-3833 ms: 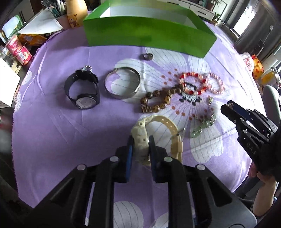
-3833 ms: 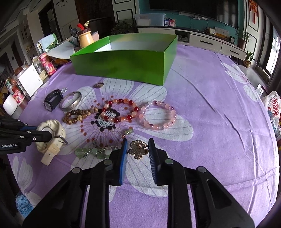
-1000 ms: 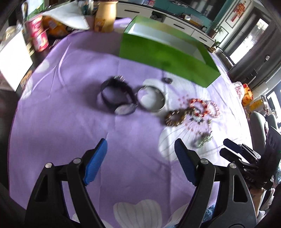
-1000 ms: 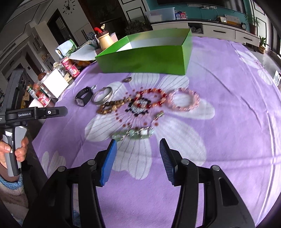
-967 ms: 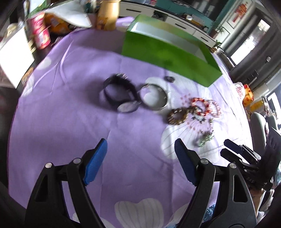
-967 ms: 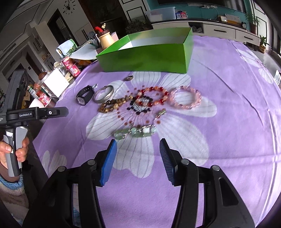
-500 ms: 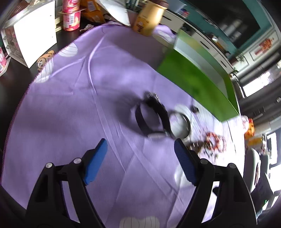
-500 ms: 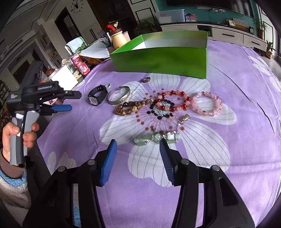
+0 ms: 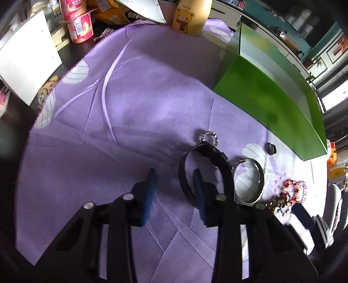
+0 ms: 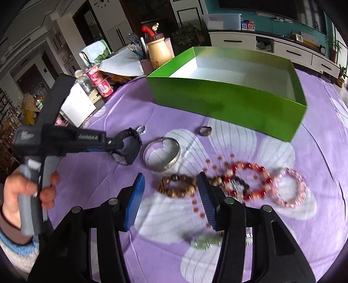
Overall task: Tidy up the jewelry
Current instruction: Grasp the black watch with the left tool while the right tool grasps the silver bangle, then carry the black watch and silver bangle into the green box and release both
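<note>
Bear-print jar [image 9: 191, 15], pink cups [image 10: 99, 83], white box [image 10: 77, 107].

Left gripper [image 9: 174, 185]: jaws parted, low over the cloth, right finger inside a strap loop, left finger outside it. Left hand [image 10: 19, 196] wrapped round its grey grip. Right gripper [image 10: 171, 191]: jaws wide apart, hovering above the surface, nothing held.

The right gripper [image 10: 171, 196] hangs with its fingers [image 10: 136, 196] spread wide over a brown bead bracelet [image 10: 177, 186] on the purple cloth [image 10: 304, 239]. Toward the desk's left edge, the left gripper [image 10: 128, 141] reaches the black watch [image 10: 128, 150], beside a silver bangle [image 10: 162, 155]. A green box [image 10: 226, 102] stands open at the far edge, and red [image 10: 248, 182] and pink [image 10: 290, 188] bead bracelets lie rightward.
</note>
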`<state>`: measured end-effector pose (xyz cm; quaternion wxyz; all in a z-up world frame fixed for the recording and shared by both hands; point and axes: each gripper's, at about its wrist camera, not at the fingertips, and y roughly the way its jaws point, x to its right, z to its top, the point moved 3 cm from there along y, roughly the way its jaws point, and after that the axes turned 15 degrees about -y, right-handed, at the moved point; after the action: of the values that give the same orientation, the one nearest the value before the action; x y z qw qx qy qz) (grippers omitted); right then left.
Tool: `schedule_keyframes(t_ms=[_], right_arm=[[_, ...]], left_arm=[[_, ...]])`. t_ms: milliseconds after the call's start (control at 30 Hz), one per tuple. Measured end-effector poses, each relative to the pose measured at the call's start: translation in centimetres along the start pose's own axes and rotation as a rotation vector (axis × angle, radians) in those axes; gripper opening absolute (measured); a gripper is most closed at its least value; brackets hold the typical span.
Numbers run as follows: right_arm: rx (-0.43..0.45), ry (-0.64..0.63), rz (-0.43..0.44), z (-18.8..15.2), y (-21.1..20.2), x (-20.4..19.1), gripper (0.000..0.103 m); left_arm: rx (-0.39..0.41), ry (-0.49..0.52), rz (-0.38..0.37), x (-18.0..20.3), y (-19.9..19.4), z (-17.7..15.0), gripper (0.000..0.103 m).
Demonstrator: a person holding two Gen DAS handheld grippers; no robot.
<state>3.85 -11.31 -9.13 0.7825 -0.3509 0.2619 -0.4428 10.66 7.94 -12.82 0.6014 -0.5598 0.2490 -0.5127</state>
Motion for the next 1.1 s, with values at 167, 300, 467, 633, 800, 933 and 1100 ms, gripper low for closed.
schedule_keyframes(t_ms=[167, 300, 467, 633, 800, 933, 1100], right_arm=[[-0.066, 0.022, -0.055, 1.6, 3.6, 0.2, 0.034], [-0.104, 0.018, -0.105, 1.9, 5.3, 0.1, 0.023], [-0.130, -0.097, -0.172, 2.2, 5.9, -1.3, 0.011], [-0.118, -0.077, -0.151, 1.7, 5.3, -0.8, 0.003], [-0.040, -0.055, -0.145, 1.4, 2.5, -0.4, 0.003], [0.037, -0.010, -0.136, 1.5, -0.2, 0.1, 0.003], [0.097, 0.007, -0.154, 0.9, -3.3, 0.5, 0.003]], left_arm=[[0.020, 0.047, 0.018, 0.2, 0.0, -0.5, 0.015], [0.026, 0.061, 0.003, 0.0, -0.2, -1.1, 0.012], [0.029, 0.087, -0.017, 0.0, -0.2, -1.3, 0.007], [0.042, 0.065, -0.039, -0.6, -1.0, -1.5, 0.007], [0.074, 0.082, -0.049, -0.6, -2.5, -1.5, 0.006], [0.098, 0.104, -0.057, -0.1, -3.7, -1.9, 0.006], [0.117, 0.120, -0.066, 0.4, -4.6, -2.4, 0.006]])
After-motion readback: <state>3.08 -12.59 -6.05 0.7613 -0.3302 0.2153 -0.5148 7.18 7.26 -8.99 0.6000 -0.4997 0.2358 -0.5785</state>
